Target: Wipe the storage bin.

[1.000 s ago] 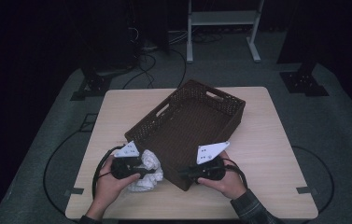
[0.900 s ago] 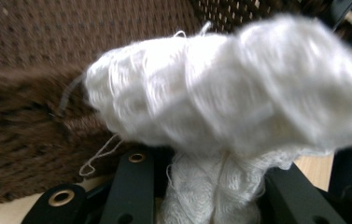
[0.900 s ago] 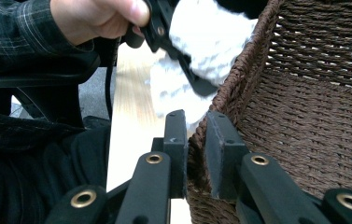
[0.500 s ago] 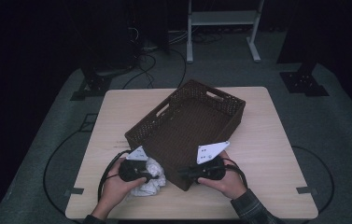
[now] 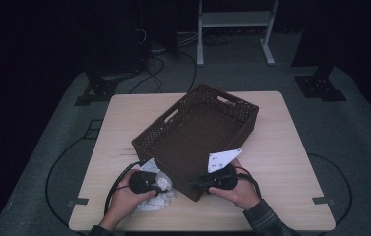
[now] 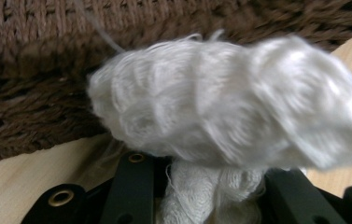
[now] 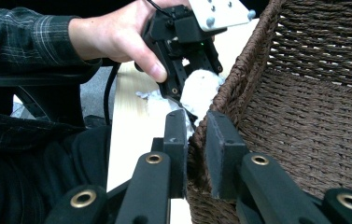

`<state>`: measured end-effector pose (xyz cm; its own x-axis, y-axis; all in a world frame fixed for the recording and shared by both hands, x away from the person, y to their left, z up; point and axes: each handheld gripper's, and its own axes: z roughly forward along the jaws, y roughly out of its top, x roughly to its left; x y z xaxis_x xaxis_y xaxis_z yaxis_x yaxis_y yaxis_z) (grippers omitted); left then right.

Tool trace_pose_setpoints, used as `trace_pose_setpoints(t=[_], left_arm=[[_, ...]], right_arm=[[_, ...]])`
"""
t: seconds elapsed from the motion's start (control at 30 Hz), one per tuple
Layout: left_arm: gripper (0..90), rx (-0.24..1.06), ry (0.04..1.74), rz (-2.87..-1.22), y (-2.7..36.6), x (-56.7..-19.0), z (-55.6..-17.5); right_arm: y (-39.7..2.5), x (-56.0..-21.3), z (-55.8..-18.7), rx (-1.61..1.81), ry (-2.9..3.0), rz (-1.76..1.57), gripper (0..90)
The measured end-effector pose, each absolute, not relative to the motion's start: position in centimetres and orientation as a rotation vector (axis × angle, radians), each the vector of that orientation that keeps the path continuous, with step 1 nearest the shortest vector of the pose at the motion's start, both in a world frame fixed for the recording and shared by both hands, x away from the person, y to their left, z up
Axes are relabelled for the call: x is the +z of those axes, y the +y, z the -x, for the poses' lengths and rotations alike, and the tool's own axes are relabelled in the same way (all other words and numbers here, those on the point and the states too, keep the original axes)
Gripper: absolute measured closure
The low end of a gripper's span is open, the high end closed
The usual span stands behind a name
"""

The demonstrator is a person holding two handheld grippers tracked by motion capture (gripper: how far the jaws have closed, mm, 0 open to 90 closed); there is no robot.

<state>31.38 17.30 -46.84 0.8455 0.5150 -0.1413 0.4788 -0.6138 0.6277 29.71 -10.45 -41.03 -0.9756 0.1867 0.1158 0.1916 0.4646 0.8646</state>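
- Cloth (image 6: 220, 121), white and knitted, bunched between the jaws of my left gripper (image 6: 211, 196); they are clamped on it, and it bulges out ahead of them.
- Cloth sits just off the near corner of the brown woven basket (image 5: 200, 130), touching its outer wall, with its loose part on the table (image 5: 281, 147).
- My right gripper (image 7: 196, 140) is closed over the basket's near rim, one jaw outside, one inside.
- Basket lies askew mid-table.
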Motion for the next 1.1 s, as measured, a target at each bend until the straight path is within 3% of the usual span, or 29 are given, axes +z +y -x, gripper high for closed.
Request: trace_pose_setpoints(t=[0.63, 1.1], left_arm=[[68.3, 0.136, 0.600, -2.165, 17.4, -42.2, -29.5], [68.3, 0.110, 0.594, -2.155, 17.2, -41.8, -29.4]], right_arm=[[-10.5, -41.0, -29.8, -1.586, -2.681, 0.346, 78.0], [-10.4, -41.0, -29.7, -1.583, -2.686, 0.348, 78.0]])
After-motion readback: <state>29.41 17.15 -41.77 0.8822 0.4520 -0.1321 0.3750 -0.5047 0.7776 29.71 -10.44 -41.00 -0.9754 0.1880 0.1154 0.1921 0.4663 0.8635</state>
